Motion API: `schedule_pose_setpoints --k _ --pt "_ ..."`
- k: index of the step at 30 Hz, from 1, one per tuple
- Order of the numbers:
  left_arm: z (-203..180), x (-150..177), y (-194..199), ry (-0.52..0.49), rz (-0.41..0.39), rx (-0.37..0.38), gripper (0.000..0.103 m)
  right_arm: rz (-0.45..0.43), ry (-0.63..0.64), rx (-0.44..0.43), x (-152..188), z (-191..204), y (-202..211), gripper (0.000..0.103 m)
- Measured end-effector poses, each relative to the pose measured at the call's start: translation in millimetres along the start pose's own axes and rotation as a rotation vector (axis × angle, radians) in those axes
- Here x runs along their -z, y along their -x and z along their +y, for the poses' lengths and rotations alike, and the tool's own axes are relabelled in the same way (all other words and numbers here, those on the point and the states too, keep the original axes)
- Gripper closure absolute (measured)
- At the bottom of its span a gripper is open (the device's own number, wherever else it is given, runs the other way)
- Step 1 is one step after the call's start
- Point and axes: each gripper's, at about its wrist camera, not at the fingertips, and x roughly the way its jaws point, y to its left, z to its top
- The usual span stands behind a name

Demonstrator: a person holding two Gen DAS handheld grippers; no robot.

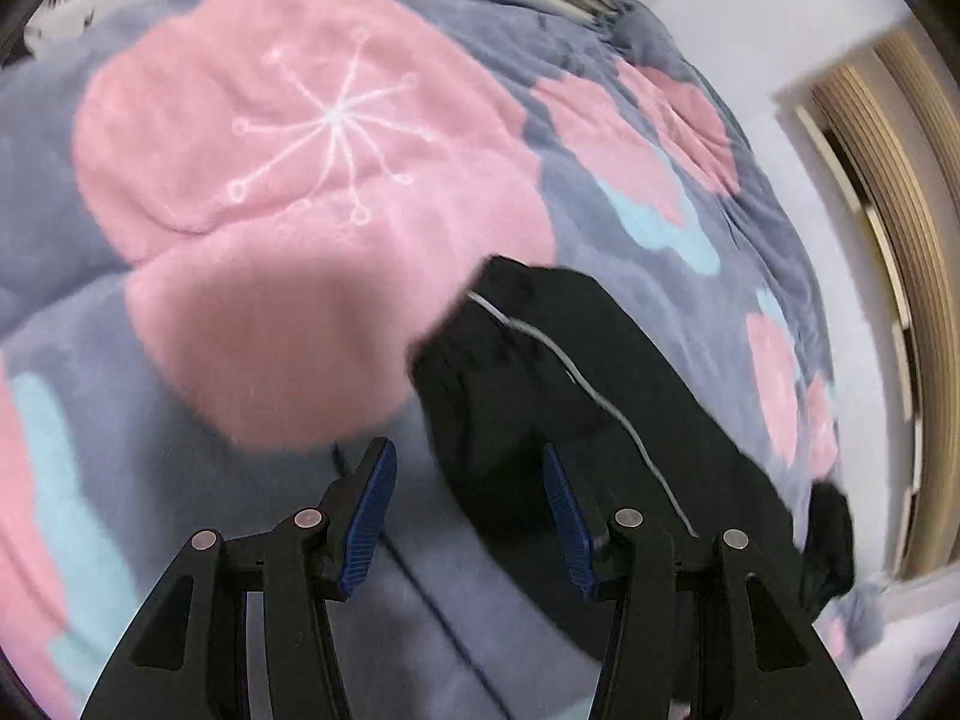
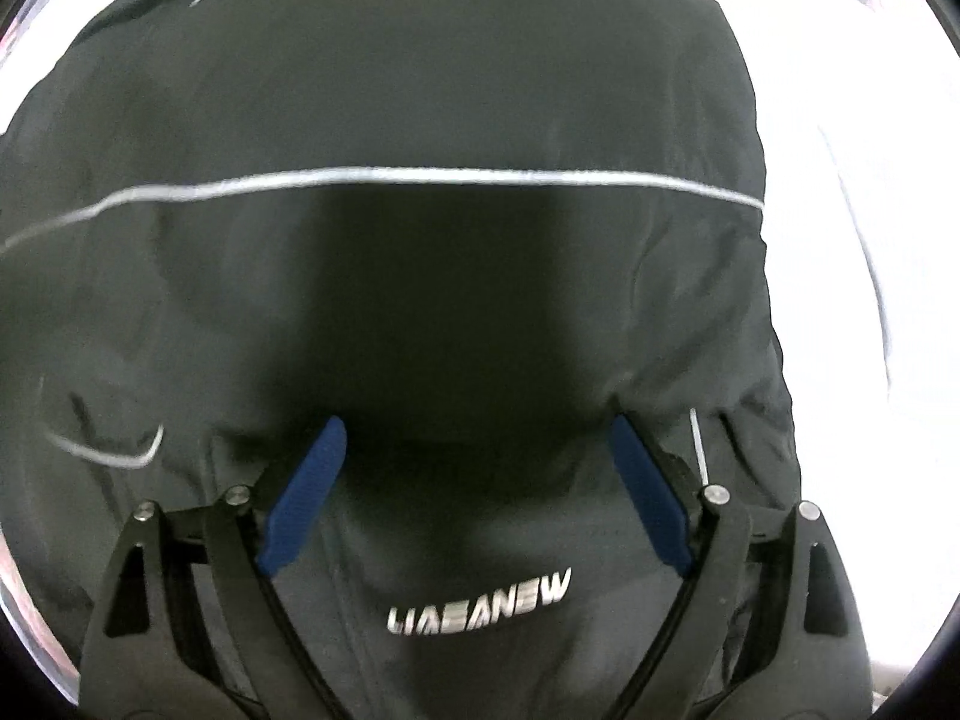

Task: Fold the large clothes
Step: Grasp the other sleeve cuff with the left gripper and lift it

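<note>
A black jacket with thin silver piping lies on a bed. In the left wrist view one long black part of the jacket stretches from the middle to the lower right, across a fleece blanket. My left gripper hovers over its near end, blue pads apart and gripping nothing. The right wrist view looks straight down on the jacket body, with a silver line across it and silver lettering near the bottom. My right gripper stands wide open just above the cloth, nothing pinched between its pads.
The blanket is grey with big pink flowers and pale blue patches and covers most of the bed. A wooden slatted frame and a white wall run along the right. Bright white bedding lies beside the jacket's right edge.
</note>
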Motion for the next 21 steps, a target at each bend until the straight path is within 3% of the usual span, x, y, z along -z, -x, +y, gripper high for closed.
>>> schedule_pose_setpoints --k 3,7,8,9,12,17,21 --pt "7 -8 -22 0.028 0.022 0.057 0.041 -0.002 0.033 0.035 9 12 6 0.016" --pt "11 -15 -41 0.058 0.017 0.119 0.039 0.002 0.058 0.065 23 31 8 0.016" --pt "11 -14 -40 0.049 0.017 0.119 0.044 0.004 0.065 0.065 25 37 8 0.016" --pt "8 -13 -40 0.030 0.011 0.120 0.064 0.005 0.073 0.065 20 40 9 0.016" --pt "-2 -7 -26 -0.010 -0.029 0.115 0.084 -0.008 0.123 0.068 24 57 12 0.017" --pt "-35 9 28 -0.092 -0.115 0.167 0.088 -0.048 0.197 0.056 22 68 21 0.017" --pt "-86 33 75 -0.211 -0.158 0.222 0.090 -0.082 0.218 0.015 21 57 33 0.017"
